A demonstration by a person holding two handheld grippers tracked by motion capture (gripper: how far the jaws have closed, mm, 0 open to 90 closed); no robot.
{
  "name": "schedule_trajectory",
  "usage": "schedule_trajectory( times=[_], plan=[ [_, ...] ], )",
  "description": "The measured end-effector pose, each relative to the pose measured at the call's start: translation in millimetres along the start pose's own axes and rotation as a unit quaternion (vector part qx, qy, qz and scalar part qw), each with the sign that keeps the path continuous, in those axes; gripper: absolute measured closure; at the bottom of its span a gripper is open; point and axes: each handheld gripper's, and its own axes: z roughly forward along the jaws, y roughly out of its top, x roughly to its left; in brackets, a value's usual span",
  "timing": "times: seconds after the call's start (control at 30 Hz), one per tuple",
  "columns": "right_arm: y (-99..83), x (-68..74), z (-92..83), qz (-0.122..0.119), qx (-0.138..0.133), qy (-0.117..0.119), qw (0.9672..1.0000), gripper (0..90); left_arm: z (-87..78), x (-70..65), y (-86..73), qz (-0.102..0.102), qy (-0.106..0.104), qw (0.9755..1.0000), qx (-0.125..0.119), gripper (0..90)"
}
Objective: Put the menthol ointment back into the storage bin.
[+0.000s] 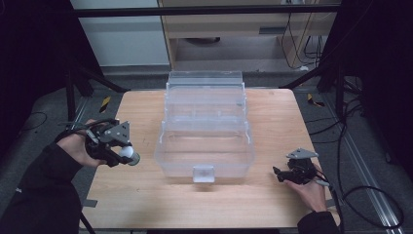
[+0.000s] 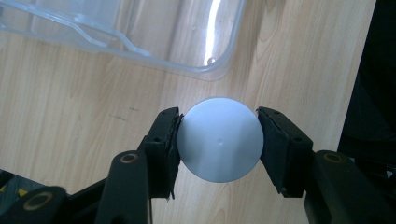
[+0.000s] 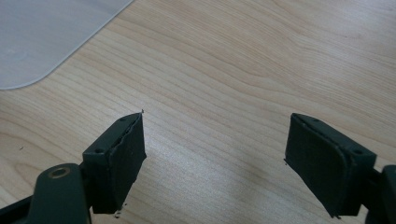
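Near the left edge of the table, a white ball [image 2: 220, 139] sits pinched between the two black pads of the left gripper [image 1: 127, 155]. Looks like a ping-pong ball, though I can't swear to it. The pads catch it square on opposite sides, right at its widest part, which is probably why it isn't squirting out. In the left gripper view it hangs above the wood, clear of the surface.

Just beyond it is a clear plastic storage box [image 1: 205, 146], lid swung back, standing mid-table and running toward the far edge. My guess is the ball is headed in there, since the open mouth is right beside it.

Over by the right edge, the right gripper [image 1: 278, 173] rests low with its jaws spread wide and nothing between them, just bare wooden table [image 3: 243, 60]. Seems parked out of the way.
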Motion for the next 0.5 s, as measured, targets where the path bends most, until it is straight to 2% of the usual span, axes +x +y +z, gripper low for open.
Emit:
schedule_trajectory(
  times=[0.23,0.27,0.5],
  plan=[
    [0.1,-0.9,-1.3,0.005,-0.001,0.0,1.0,19.9,-5.5,2.9,10.3,0.002,-0.002,1.0,0.0,50.1],
    [0.1,-1.3,-1.7,0.005,-0.001,0.0,1.0,19.9,-5.3,4.6,12.2,0.009,-0.001,1.0,0.002,50.1],
    [-1.0,-2.0,-0.9,0.005,0.001,0.0,1.0,19.9,-1.2,10.5,26.3,0.019,-0.007,0.9998,0.006,50.1]
  ],
)
